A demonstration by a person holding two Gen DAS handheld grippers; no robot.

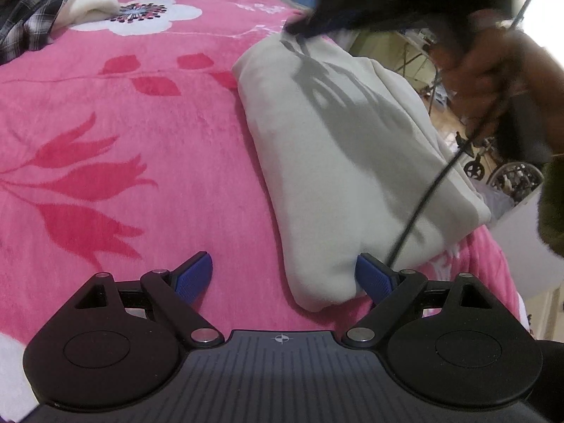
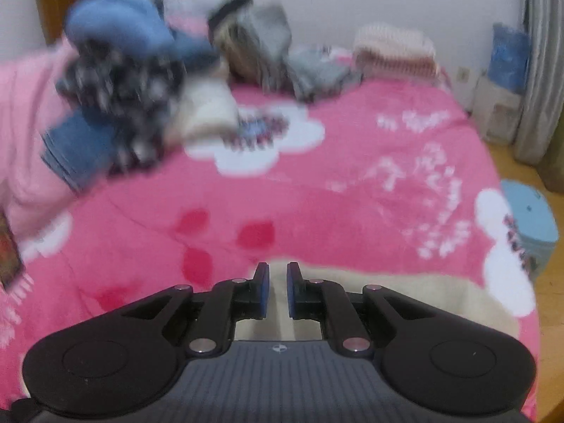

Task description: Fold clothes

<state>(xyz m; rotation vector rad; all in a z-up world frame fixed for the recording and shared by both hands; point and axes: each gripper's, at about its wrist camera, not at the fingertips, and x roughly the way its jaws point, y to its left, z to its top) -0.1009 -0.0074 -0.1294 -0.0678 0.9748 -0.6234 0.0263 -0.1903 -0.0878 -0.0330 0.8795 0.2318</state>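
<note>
Here, a folded cream garment (image 1: pixel 338 162) lies on the pink blanket (image 1: pixel 123 134), near the bed's right edge.

The left gripper (image 1: pixel 285 275) stands with fingers wide apart, its right finger (image 1: pixel 373 276) touching the garment's near end, nothing clamped. The right gripper (image 2: pixel 278 289) has fingers nearly together, holding nothing, above cream cloth (image 2: pixel 405 292). The fabric looks soft, thick and light; it probably sags if lifted by one corner. Grip a folded edge through all layers, not the loose top layer.
</note>
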